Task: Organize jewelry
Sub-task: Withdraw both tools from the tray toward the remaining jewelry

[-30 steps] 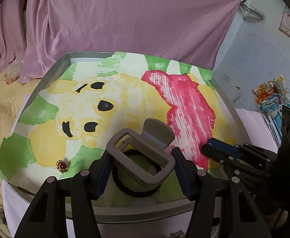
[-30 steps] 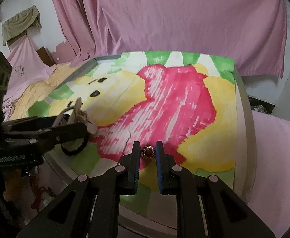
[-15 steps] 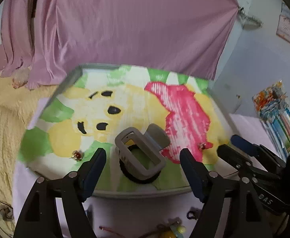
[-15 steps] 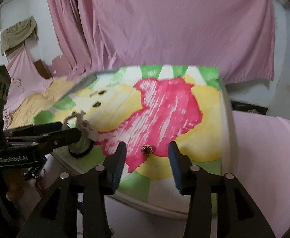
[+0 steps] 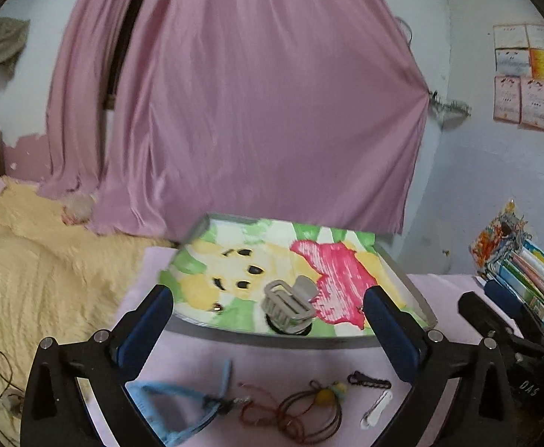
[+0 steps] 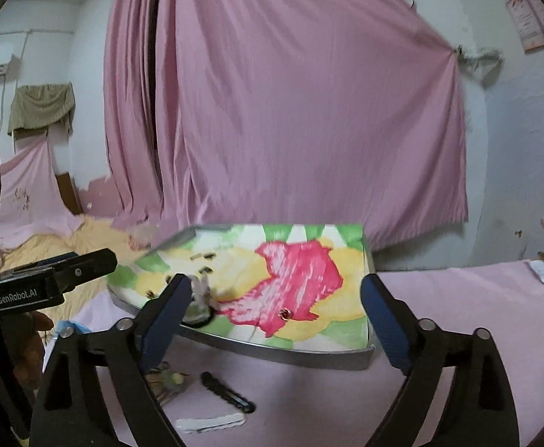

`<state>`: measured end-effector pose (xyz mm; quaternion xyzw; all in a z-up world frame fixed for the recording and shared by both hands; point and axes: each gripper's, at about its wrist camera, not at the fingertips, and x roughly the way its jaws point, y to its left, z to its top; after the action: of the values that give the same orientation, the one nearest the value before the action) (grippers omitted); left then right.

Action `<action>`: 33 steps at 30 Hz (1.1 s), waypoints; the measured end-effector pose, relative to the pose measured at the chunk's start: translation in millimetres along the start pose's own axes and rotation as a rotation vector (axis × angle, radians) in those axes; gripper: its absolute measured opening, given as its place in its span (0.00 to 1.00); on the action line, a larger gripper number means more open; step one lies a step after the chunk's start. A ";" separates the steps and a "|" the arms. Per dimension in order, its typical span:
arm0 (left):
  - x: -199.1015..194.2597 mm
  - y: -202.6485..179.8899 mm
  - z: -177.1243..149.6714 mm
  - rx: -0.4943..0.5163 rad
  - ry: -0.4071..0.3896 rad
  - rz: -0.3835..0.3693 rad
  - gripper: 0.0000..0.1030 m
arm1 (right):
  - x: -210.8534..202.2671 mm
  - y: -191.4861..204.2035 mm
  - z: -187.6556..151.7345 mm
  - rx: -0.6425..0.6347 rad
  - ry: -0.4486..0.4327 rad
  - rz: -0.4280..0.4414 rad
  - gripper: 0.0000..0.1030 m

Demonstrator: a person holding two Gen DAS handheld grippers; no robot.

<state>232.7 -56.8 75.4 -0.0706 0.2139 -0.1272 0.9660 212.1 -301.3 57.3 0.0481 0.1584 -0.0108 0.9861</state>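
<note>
A metal tray lined with a painted bear picture sits on pink cloth. In it a grey claw clip rests on a black hair tie. One small red earring lies on the pink patch and another near the tray's front left. My left gripper hangs back from the tray, its jaws opening wide with nothing in them. My right gripper does the same, jaws still opening and free of the earring.
On the cloth before the tray lie a blue band, brown hair ties with a yellow bead, a black clip and a white clip. Books stand at the right, a yellow blanket at the left.
The left gripper let go of the claw clip and the right let go of the red earring. Both opened wide and drew back and up from the tray.
</note>
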 end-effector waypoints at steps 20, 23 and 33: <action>-68.9 76.2 -59.3 0.023 0.005 0.069 1.00 | -69.3 80.3 -61.7 -0.092 -0.043 0.051 0.89; -65.4 84.7 -63.2 0.019 0.025 0.066 1.00 | -62.1 89.0 -68.4 -0.104 -0.001 0.062 0.89; -35.8 97.9 -67.9 -0.015 0.124 0.036 1.00 | -31.1 105.4 -76.5 -0.149 0.149 0.071 0.88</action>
<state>193.2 41.3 9.9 -0.0660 0.2754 -0.1123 0.9525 162.7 -188.8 4.4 -0.0191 0.2301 0.0394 0.9722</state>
